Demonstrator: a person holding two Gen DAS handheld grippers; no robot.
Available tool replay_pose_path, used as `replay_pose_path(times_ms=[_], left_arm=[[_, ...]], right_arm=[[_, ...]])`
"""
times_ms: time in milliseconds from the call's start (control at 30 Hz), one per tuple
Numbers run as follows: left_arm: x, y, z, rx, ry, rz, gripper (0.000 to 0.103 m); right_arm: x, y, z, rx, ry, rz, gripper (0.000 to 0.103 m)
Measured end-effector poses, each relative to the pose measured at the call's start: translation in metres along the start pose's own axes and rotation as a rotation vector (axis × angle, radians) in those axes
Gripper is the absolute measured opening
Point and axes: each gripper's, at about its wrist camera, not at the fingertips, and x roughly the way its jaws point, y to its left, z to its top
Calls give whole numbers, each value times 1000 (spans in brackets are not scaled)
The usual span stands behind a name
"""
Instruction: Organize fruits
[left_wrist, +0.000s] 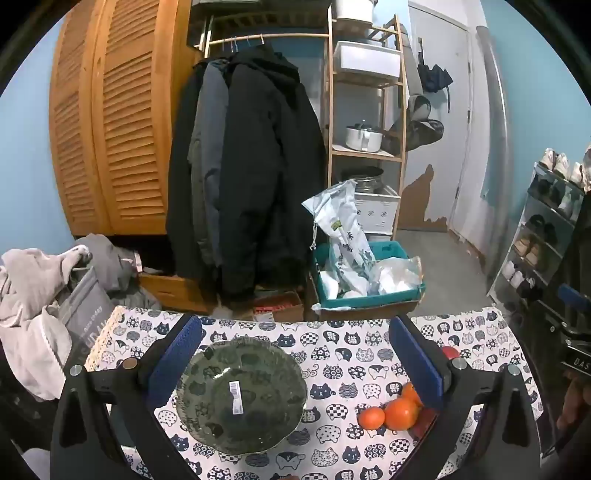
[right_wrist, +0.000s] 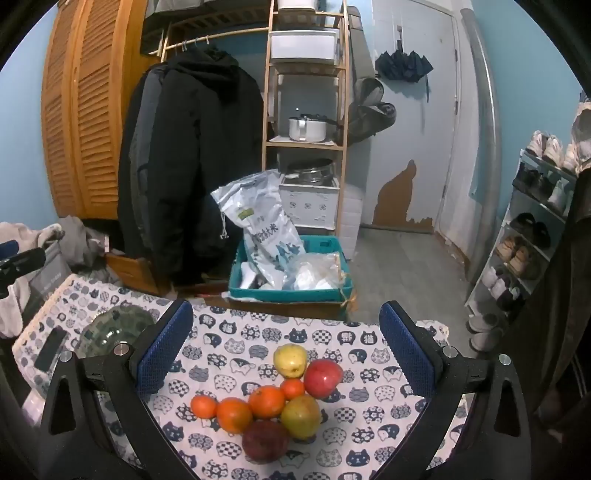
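Observation:
A dark green glass bowl (left_wrist: 242, 395) with a barcode sticker sits empty on the cat-print tablecloth (left_wrist: 332, 347). My left gripper (left_wrist: 293, 362) is open above it, the bowl nearer its left finger. Oranges (left_wrist: 400, 411) lie by its right finger. In the right wrist view a pile of fruit lies between the fingers of my open right gripper (right_wrist: 284, 352): a yellow apple (right_wrist: 290, 359), a red apple (right_wrist: 323, 377), several oranges (right_wrist: 266, 400), a green-yellow apple (right_wrist: 301, 415) and a dark red fruit (right_wrist: 265, 440). The bowl (right_wrist: 110, 330) shows at left there.
A dark phone (right_wrist: 50, 349) lies on the table's left edge. Beyond the table stand a teal crate with bags (right_wrist: 291, 273), hanging coats (right_wrist: 192, 166), a wooden shelf (right_wrist: 306, 110), a laundry heap (left_wrist: 40, 295) and a shoe rack (right_wrist: 532, 240).

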Motion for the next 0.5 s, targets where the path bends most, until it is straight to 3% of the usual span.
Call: replay_pose_path(times_ms=[500], left_arm=[[-1, 2, -2, 2, -2, 1, 102]], right_arm=[[3, -3, -2, 4, 6, 0, 100]])
